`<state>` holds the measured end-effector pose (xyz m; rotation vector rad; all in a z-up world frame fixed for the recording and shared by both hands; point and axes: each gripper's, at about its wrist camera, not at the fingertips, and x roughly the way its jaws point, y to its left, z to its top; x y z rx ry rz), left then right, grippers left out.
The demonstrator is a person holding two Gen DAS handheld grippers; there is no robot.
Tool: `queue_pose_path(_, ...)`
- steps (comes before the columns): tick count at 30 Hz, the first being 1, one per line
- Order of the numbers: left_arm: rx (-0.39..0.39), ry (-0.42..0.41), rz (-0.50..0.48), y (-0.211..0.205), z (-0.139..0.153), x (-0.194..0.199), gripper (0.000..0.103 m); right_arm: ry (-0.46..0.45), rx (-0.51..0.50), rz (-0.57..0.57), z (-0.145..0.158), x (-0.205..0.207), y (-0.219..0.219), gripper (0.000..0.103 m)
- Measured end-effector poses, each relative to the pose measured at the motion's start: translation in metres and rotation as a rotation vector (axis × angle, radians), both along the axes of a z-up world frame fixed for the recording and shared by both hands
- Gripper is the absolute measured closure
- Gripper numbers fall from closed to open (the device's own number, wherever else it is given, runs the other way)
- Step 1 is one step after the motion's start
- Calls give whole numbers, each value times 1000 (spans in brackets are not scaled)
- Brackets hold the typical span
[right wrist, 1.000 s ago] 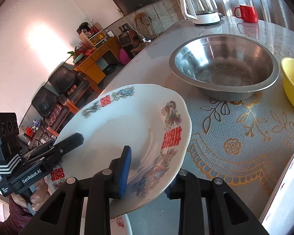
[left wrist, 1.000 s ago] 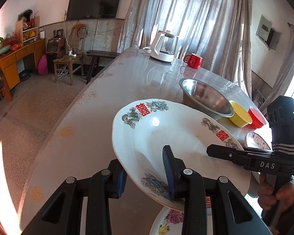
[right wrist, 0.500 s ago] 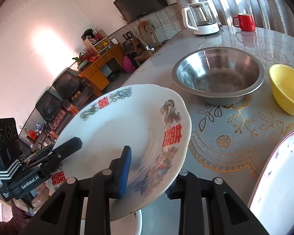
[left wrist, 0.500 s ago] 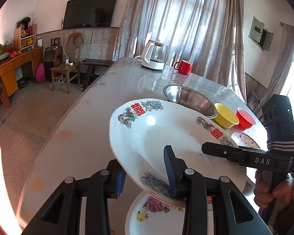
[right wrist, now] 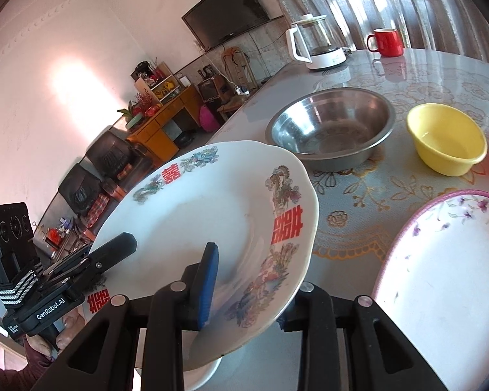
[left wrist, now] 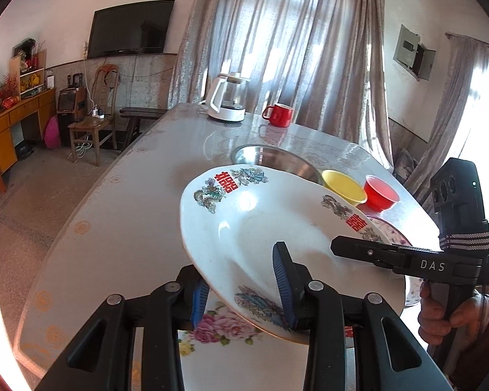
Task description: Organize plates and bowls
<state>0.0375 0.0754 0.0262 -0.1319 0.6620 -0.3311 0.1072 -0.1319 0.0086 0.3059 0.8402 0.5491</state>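
Observation:
A white deep plate with red double-happiness characters and dragon prints hangs tilted above the table. My left gripper is shut on its near rim, one blue pad on top and one beneath. My right gripper is shut on the opposite rim, its lower finger hidden under the plate. Each gripper shows in the other's view, the right gripper at the right and the left gripper at the left. Below lies a rose-patterned plate, and a purple-rimmed plate sits to the right.
Beyond the plate stand a steel bowl, a yellow bowl and a red bowl. A white kettle and a red mug sit at the table's far end. A person's hand grips the right handle.
Both grippers have risen and drawn back with the plate between them. The bowls now look farther off, and the rose-patterned plate underneath has come into view.

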Motion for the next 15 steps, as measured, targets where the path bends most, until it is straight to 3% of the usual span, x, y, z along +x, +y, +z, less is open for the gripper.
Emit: queue_pose_path(15,-41,45,-207,-90,1,-10,64,32,3,-198,-8,-45,-91,73)
